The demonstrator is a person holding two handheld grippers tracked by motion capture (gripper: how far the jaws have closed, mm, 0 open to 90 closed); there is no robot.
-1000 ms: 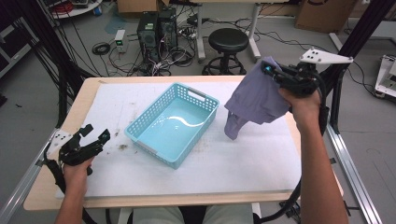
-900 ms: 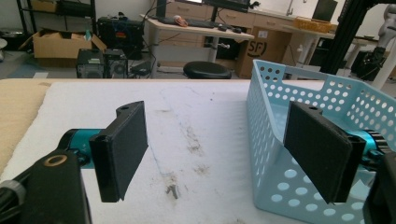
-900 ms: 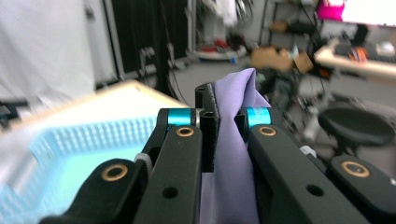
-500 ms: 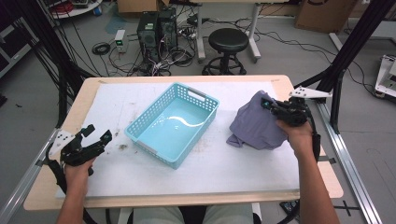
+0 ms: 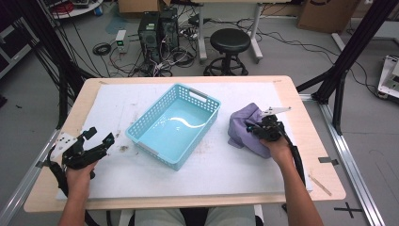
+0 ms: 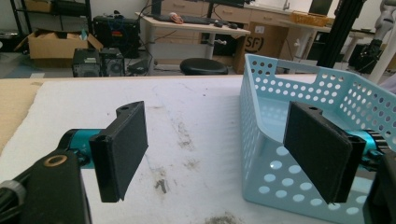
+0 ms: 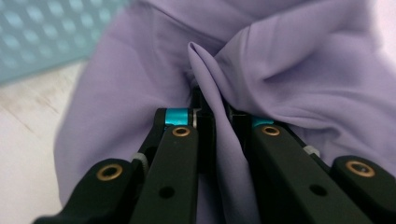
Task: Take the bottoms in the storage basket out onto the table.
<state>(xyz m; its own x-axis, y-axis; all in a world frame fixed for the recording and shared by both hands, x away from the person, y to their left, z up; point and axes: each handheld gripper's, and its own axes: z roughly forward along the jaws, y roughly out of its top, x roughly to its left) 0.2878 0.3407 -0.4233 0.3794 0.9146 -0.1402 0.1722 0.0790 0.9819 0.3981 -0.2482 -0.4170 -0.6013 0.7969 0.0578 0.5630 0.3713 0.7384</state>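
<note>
Right tool (image 5: 252,128) pinches crumpled purple cloth (image 5: 244,129), no clear long axis.

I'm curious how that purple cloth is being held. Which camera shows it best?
The right gripper view: the purple cloth shows close up, a fold pinched between the right gripper jaws. The high view shows the cloth small, lying bunched on the table beside the basket. The left gripper view catches only a blurred sliver.

Left gripper (image 6: 219,154): black body, square flat black pads (image 6: 122,148), teal fittings, brass-ringed pivot, white plate on top, right gripper (image 5: 256,128): black linkage bars, brass rivets, teal collars, grey three-cornered plate, black cable trailing, bare forearms
</note>
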